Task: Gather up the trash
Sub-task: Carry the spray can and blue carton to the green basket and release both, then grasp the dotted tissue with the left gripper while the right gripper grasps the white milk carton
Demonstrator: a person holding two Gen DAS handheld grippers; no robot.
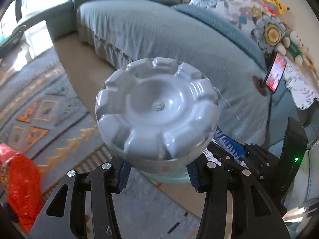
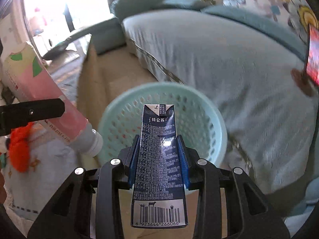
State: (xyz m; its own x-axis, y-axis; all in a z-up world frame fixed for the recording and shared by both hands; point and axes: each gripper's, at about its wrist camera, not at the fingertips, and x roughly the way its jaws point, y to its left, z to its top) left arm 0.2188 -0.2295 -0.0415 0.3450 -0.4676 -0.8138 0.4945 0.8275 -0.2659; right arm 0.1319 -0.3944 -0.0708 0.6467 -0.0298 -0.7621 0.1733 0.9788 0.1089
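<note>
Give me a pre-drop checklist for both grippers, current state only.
1. Right gripper shut on the milk carton: ok, blue fingers press both sides.
2. Carton lined up with the basket: ok, its top end sits over the opening.
3. Left gripper shut on the bottle: ok, gripped near its base.
4. Bottle over the basket: cannot tell; in the right wrist view its capped end is beside the rim.
5. Basket has room: ok, the visible inside looks empty.
6. Grippers clear of each other: cannot tell, they are close.
</note>
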